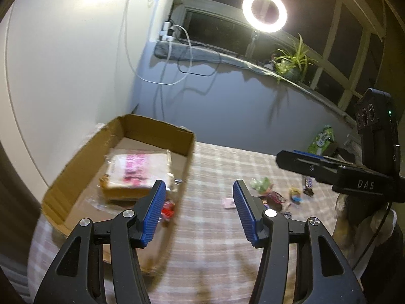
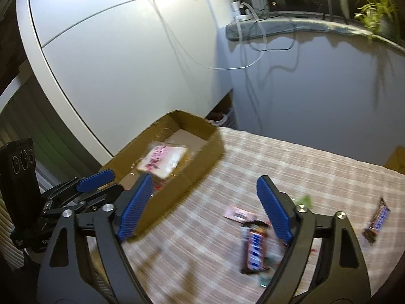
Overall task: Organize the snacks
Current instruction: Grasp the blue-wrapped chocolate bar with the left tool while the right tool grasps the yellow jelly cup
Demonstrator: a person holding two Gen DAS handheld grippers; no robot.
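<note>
The left tool (image 1: 198, 192) hung released above the counter (image 1: 215, 228), its blue pads (image 1: 154, 212) apart with nothing between them. The counter wore a checked cloth. To the left of the tool sat an open cardboard box (image 1: 182, 149), shallow and brown, and inside it lay a flat clear packet (image 1: 138, 171) with pink print, over a tan slab. A small red wrapper (image 1: 168, 209) showed just past the left pad, by the box's near wall; whether it lay inside the box could not be told.

Loose snacks were scattered on the cloth well to the right of the box: a pink packet (image 1: 229, 202), a green wrapper (image 1: 260, 183), a dark wrapper (image 1: 274, 197), a yellow-and-blue piece (image 1: 295, 195) and a brown bar (image 1: 308, 186). A green carton (image 1: 322, 139) stood at the far edge.

The right tool (image 2: 205, 193) was also released, its jaws wide and empty. In its own view a brown bar with blue lettering (image 2: 254, 250) lay on the cloth just inside the right finger, blurred, touching neither pad as far as could be seen. A second such bar (image 2: 377, 220) lay apart at the right, and a pink packet (image 2: 239, 214) lay near the middle.

A ring light (image 1: 264, 11) glowed over the sill, beside a potted plant (image 1: 292, 62).
</note>
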